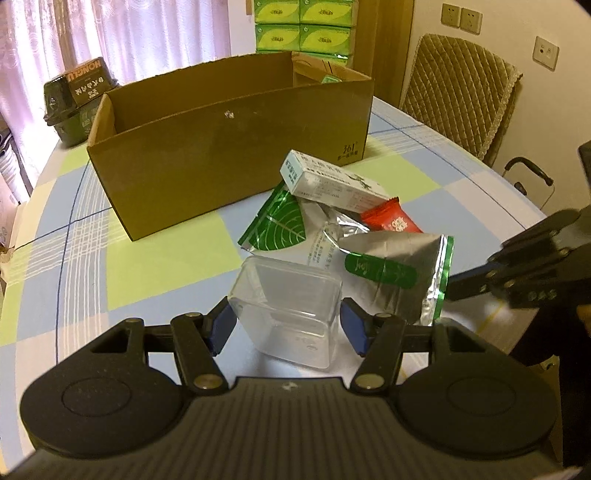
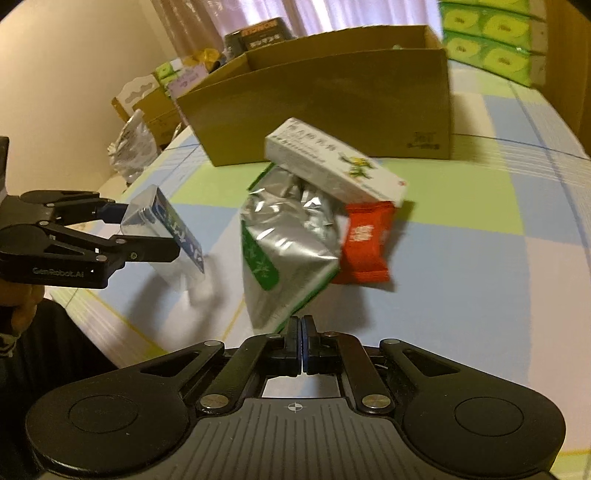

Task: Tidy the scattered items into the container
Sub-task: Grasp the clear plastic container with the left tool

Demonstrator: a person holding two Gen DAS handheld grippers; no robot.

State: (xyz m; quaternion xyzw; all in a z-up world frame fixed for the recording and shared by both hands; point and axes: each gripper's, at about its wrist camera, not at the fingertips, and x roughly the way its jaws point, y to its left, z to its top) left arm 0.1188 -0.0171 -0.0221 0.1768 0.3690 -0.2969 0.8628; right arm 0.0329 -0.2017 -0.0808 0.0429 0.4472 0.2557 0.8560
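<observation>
An open brown cardboard box [image 1: 229, 155] [image 2: 332, 110] stands at the back of the checked table. In front of it lies a pile: a white medicine carton [image 1: 332, 181] [image 2: 332, 162] on top, a red sachet [image 1: 391, 221] [image 2: 365, 243], a green leaf pouch [image 1: 280, 225] and a silver-green pouch [image 1: 391, 273] [image 2: 288, 236]. My left gripper [image 1: 288, 328] [image 2: 147, 232] is shut on a clear plastic box [image 1: 288, 306] [image 2: 166, 229], held just above the cloth. My right gripper [image 2: 301, 325] [image 1: 465, 280] is shut, pinching the green edge of the silver-green pouch.
A dark green tub [image 1: 74, 103] sits behind the box's left end. Green tissue packs [image 1: 303, 26] [image 2: 491, 37] are stacked behind it. A padded chair [image 1: 458, 96] stands off the table's far right. Past the table edge are a crumpled plastic bag [image 2: 133, 147] and cartons [image 2: 147, 107].
</observation>
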